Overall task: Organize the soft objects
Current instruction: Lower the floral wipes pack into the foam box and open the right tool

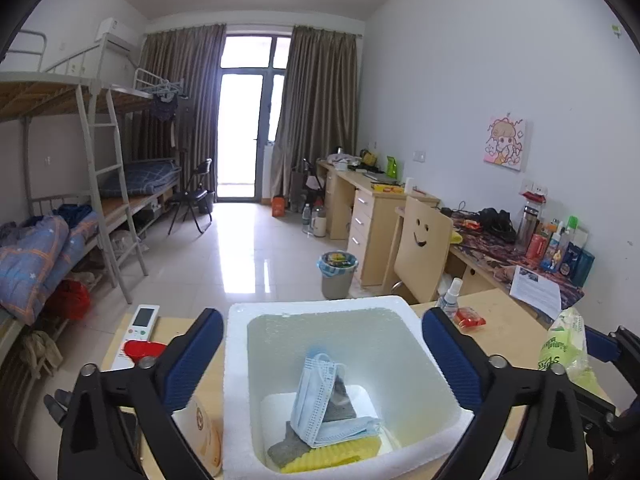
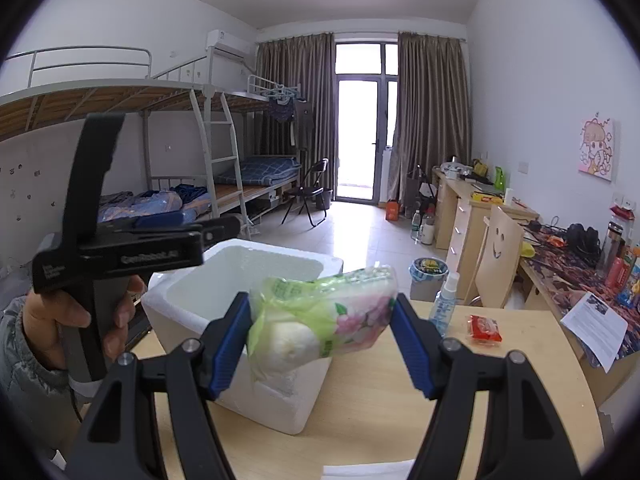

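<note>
While left claw (image 1: 322, 344) gapes over foam box (image 1: 234, 360); right claw (image 2: 322, 340) level, clamping tissue pack (image 2: 344, 312).

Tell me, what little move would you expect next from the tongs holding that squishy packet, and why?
Probably carry the tissue packet leftward and over the white foam box, then let go. The right tongs pinch it above the table, just beside the box. Inside lie a face mask and a yellow sponge, and the left tongs stand wide open.

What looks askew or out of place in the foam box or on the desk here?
Inside the foam box, the blue face mask stands propped up in a tent instead of lying flat on the grey cloth and yellow sponge. Nothing looks spilled or damaged.
</note>
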A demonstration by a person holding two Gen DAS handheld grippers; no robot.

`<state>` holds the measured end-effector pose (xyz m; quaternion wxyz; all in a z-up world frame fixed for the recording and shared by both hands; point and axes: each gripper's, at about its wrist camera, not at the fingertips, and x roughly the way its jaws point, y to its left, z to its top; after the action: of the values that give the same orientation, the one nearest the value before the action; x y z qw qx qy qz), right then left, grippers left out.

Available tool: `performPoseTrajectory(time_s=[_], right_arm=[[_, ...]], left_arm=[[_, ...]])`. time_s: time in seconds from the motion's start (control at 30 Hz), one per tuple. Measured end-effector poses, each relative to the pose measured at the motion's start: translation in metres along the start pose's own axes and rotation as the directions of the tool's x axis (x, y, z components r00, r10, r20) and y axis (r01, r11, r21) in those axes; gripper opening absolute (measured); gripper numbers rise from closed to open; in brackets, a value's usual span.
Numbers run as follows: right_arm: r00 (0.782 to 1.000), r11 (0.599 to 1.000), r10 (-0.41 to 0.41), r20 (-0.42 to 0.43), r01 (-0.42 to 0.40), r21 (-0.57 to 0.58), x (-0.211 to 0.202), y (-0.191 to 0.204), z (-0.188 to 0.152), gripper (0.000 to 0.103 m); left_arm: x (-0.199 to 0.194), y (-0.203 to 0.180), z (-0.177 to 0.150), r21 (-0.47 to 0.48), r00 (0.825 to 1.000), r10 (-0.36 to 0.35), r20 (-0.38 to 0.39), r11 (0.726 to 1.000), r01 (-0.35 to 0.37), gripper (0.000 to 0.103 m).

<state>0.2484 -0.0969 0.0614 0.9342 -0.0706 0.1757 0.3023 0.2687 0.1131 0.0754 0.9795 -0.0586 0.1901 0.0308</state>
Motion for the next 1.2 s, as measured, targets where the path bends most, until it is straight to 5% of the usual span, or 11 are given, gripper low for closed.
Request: performPoseTrajectory(time_s=[0.53,1.2], right_arm=[[1.000,1.000,0.017,-0.009,-0.017,-0.004,0.000,0.006,0.001,0.073],[0.995,0.993,0.092,-0.025,-0.094,-0.074,0.037,0.044,0.018,0.073]], left_arm=[[-0.035,0.004,-0.001,0.006,0.999,-0.008,0.032,1.000,0.007,0.102],[-0.068,0.051,-0.015,-0.033,0.991,0.126,0.043,0.992,-0.124,0.102]])
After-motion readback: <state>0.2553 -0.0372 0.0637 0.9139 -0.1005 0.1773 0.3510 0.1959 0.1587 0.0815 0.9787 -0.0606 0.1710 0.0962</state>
